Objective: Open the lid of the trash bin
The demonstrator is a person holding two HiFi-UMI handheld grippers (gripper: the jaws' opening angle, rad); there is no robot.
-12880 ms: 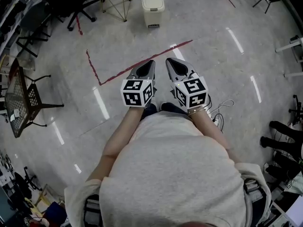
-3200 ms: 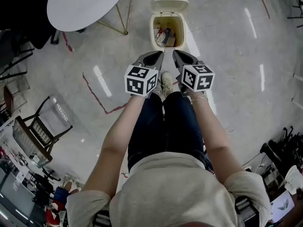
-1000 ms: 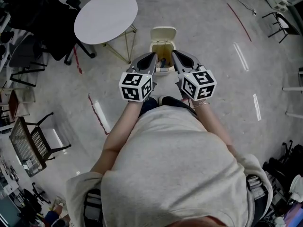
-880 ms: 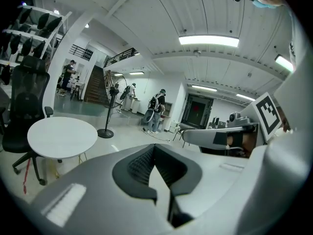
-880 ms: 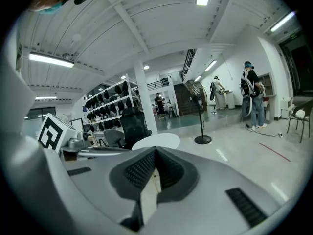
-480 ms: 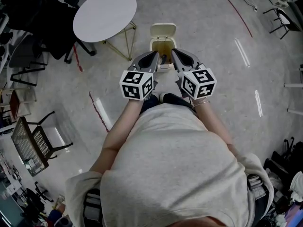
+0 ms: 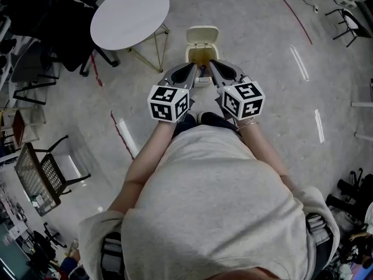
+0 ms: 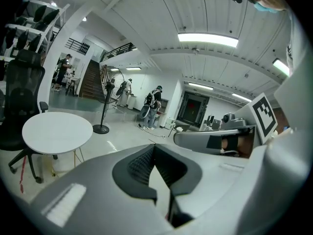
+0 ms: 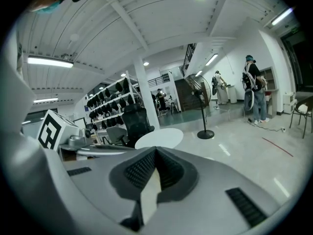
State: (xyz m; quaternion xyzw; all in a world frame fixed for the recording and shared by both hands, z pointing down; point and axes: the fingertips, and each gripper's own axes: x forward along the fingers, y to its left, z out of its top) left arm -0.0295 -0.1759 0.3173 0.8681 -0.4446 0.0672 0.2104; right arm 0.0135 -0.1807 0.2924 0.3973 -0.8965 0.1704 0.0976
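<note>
Trash bin (image 7: 201, 56) sits on the floor just right of the round white table (image 7: 129, 15). A black office chair (image 7: 35, 16) is on the table's other side. From the head view, both gripper tips cover the bin's near rim. Left gripper (image 7: 190, 70) and right gripper (image 7: 214, 67) are each pinched together on nothing. About thirteen seconds back the lid (image 7: 202, 35) was down; now it's flipped up on the far edge. The opening faces up at us, and the bin's longer side runs away from us.
</note>
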